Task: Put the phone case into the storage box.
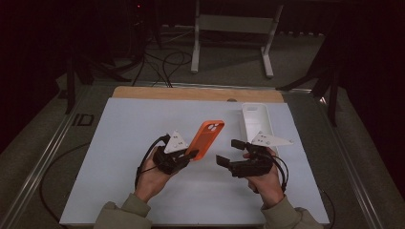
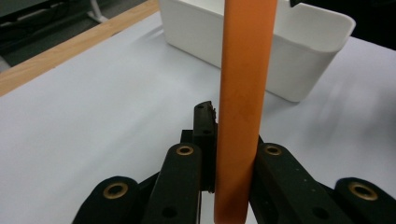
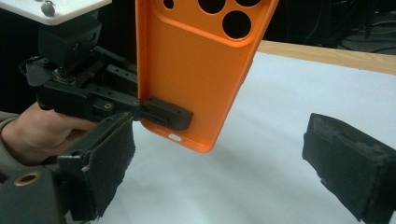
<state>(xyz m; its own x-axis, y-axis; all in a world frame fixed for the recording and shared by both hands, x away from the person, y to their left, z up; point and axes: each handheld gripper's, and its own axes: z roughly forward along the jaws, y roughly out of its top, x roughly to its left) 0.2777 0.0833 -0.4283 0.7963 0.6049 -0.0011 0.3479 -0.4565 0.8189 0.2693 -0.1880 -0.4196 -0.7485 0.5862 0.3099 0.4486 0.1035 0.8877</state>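
Note:
My left gripper (image 1: 191, 155) is shut on the lower end of an orange phone case (image 1: 206, 137), which it holds above the table, tilted up and away. In the left gripper view the orange case (image 2: 243, 107) shows edge-on, standing between the jaws (image 2: 219, 140). In the right gripper view the orange case (image 3: 196, 70) shows its inner face with round camera holes, with the left gripper (image 3: 161, 114) clamped on its bottom edge. My right gripper (image 1: 230, 151) stands open just right of the case, with its padded fingers (image 3: 109, 163) wide apart and nothing between them.
A white phone case (image 1: 256, 120) lies on the white mat at the back right, seen as a white tray-like shell (image 2: 280, 51) in the left gripper view. A wooden table edge (image 1: 196, 93) runs along the back. A white stand (image 1: 234, 28) is on the floor beyond.

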